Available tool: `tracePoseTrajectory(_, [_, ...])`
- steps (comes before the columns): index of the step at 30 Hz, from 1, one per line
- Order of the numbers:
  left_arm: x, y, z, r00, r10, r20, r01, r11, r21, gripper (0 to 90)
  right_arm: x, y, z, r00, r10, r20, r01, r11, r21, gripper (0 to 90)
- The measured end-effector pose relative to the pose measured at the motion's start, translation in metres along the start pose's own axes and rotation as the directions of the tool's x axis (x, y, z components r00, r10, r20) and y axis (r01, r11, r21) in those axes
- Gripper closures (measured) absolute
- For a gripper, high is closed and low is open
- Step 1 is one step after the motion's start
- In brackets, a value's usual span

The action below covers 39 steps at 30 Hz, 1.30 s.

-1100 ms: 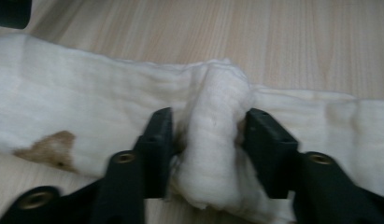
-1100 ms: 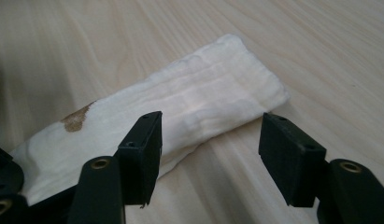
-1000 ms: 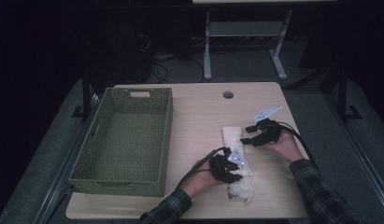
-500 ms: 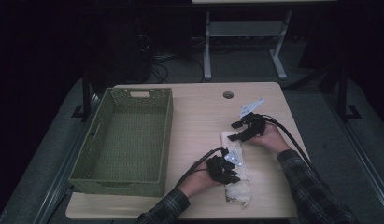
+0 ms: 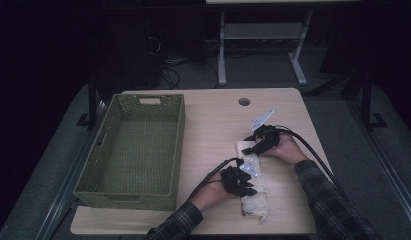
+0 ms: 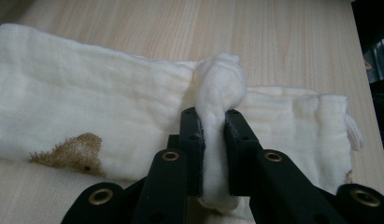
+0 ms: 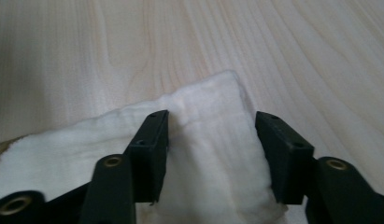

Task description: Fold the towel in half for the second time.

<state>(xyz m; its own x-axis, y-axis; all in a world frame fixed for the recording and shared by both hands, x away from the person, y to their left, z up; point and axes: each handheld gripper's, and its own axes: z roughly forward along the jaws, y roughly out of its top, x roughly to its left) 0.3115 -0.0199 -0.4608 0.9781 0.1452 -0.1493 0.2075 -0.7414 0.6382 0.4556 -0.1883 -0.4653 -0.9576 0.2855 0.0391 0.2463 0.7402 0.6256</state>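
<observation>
My left gripper [image 6: 213, 154] pinches a raised fold of the white cloth [image 5: 253, 180], which lies folded long on the table [image 5: 213, 120] right of the green basket [image 5: 138, 150]. My right gripper [image 7: 210, 154], jaws just closing but not pressing, straddles the far corner. Judged stage: one end gripped, second grasp pending, basket empty.

On the counter [image 5: 213, 125] a basket [image 5: 133, 150] sits at the left half, and a folded cloth [image 5: 253, 192] lies to its right, stretching from the near edge toward the middle. The left tongs [image 5: 245, 184] rest on the cloth's near part with a fold of it between the jaws; the right tongs [image 5: 253, 147] sit behind them at its far end.
</observation>
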Motion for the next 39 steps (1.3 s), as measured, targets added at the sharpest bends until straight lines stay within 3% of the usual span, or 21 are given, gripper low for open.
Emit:
tracePoseTrajectory(8, [0.0,0.0,0.0,1.0,-0.004,-0.001,0.004,1.0,-0.002,79.3,0.005,-0.006,-0.003,0.9997,0.004,-0.024,-0.005,1.0,-0.03,66.6])
tracePoseTrajectory(9, [0.0,-0.001,0.0,1.0,-0.003,-0.002,0.003,1.0,-0.003,79.3,0.006,-0.006,-0.004,0.9991,0.017,-0.038,-0.018,1.0,-0.026,73.4])
tracePoseTrajectory(12, [-0.002,0.0,0.0,0.9999,0.006,-0.013,-0.007,1.0,-0.004,79.5,0.006,-0.006,-0.004,0.9984,0.037,-0.042,-0.038,0.999,-0.021,76.5])
tracePoseTrajectory(19, [-0.002,0.001,-0.001,0.9999,0.006,-0.016,-0.006,1.0,-0.004,80.6,0.007,-0.005,-0.007,0.997,0.071,-0.032,-0.071,0.997,-0.007,78.4])
tracePoseTrajectory(21, [-0.002,0.002,-0.006,0.9999,-0.013,0.005,0.013,0.9994,-0.031,80.7,0.007,-0.004,-0.011,0.9968,0.073,-0.034,-0.074,0.997,-0.016,78.5])
tracePoseTrajectory(27, [-0.004,0.005,-0.024,0.9987,-0.051,0.009,0.051,0.996,-0.074,80.7,0.009,0.0,-0.017,0.9963,0.08,-0.029,-0.081,0.996,-0.031,78.6])
tracePoseTrajectory(31, [-0.003,0.008,-0.034,0.9986,-0.052,0.009,0.053,0.9953,-0.081,80.7,0.011,0.006,-0.022,0.9959,0.086,-0.029,-0.087,0.995,-0.042,78.6])
tracePoseTrajectory(39, [-0.008,0.022,-0.063,0.9972,-0.067,-0.034,0.063,0.9917,-0.113,80.7,0.011,0.025,-0.037,0.9966,0.077,-0.029,-0.08,0.993,-0.088,78.6])
